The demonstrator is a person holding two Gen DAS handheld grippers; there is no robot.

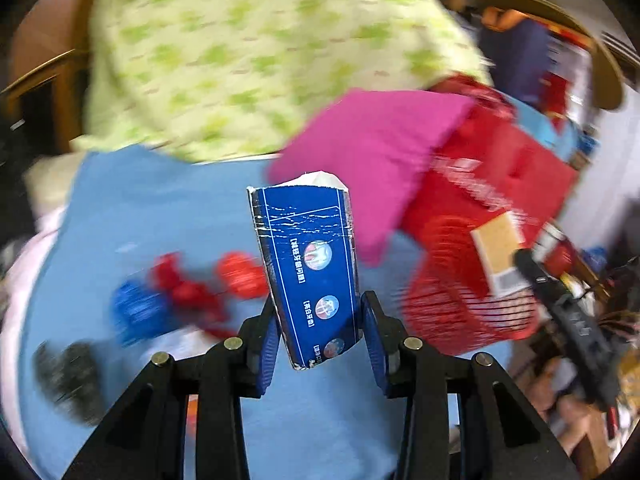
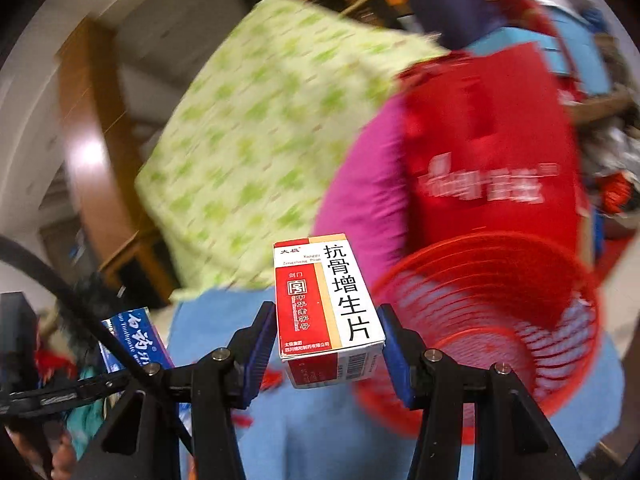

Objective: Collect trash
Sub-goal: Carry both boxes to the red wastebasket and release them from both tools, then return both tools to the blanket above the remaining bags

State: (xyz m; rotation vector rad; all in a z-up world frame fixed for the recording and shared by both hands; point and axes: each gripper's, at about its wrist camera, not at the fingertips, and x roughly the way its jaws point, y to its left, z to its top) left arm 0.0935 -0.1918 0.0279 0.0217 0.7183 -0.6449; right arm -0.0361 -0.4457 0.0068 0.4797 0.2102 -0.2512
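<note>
My left gripper is shut on a long blue toothpaste box and holds it upright above a blue cloth. My right gripper is shut on a red and white medicine box. A red mesh basket sits just right of the right gripper; it also shows in the left wrist view. In the left wrist view the right gripper holds its box over the basket. In the right wrist view the blue box shows at the lower left.
A green-patterned quilt, a magenta pillow and a red bag lie behind. Blurred red and blue items and a dark object lie on the blue cloth. A wooden frame stands at left.
</note>
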